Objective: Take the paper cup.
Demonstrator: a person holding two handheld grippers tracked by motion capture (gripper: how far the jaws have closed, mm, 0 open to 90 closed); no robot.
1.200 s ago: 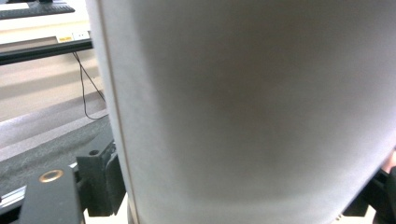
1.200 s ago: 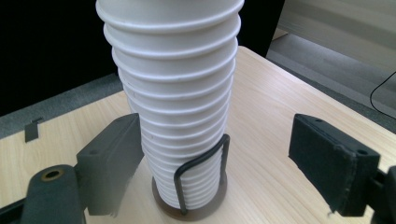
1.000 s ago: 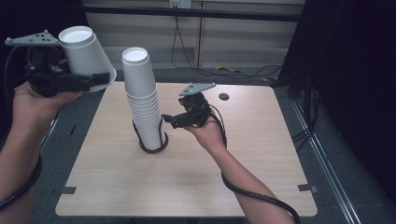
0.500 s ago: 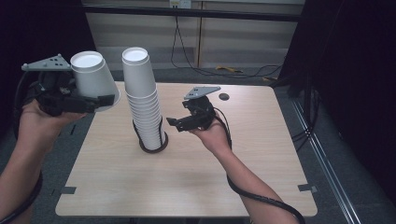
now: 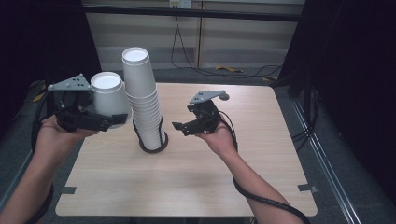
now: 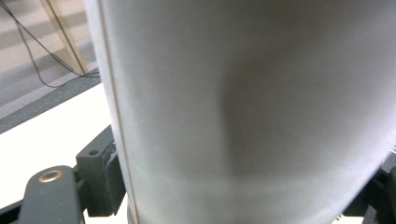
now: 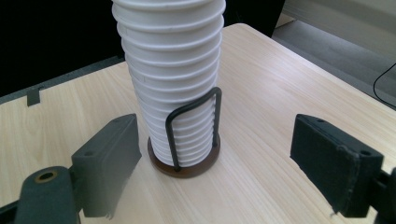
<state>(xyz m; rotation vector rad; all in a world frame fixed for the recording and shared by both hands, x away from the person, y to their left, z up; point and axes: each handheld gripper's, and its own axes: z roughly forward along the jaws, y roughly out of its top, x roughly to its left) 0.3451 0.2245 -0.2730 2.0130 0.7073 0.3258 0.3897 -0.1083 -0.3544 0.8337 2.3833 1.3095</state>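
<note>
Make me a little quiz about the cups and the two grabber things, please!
1. True or false: the left gripper is holding a single white cup upside down.
2. What keeps the tall stack of cups in place on the table?
A. a wire holder on a round base
B. a cardboard box
C. a strip of tape
3. Fill the gap: the right gripper has its jaws ____ and grips nothing.

Key:
1. True; its closed bottom faces up.
2. A
3. open
</note>
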